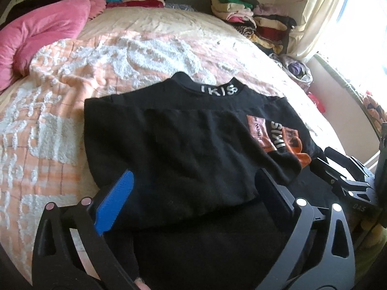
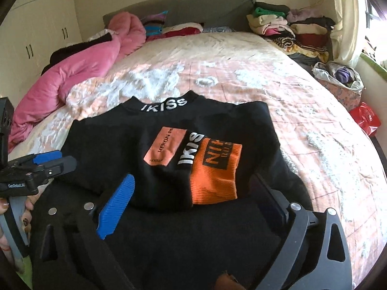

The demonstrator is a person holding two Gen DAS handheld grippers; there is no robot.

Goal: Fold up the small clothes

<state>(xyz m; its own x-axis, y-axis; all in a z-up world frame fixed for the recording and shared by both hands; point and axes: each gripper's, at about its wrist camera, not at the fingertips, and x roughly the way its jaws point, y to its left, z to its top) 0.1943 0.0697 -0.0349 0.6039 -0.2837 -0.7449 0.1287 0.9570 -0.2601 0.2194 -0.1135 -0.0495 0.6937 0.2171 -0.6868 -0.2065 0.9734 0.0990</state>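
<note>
A small black sweater with "IKISS" on its collar lies on the bed, sleeves folded in over the body; it also shows in the right wrist view. An orange cuff lies across its front. My left gripper is open, fingers hovering over the sweater's near hem, holding nothing. My right gripper is open over the near edge by the orange cuff, also empty. Each gripper appears at the side of the other's view: the right one, the left one.
The bed has a peach and white bedspread. A pink blanket is heaped at the far left. Stacks of folded clothes sit at the far right by the curtain. A bag and a red item lie beside the bed's right edge.
</note>
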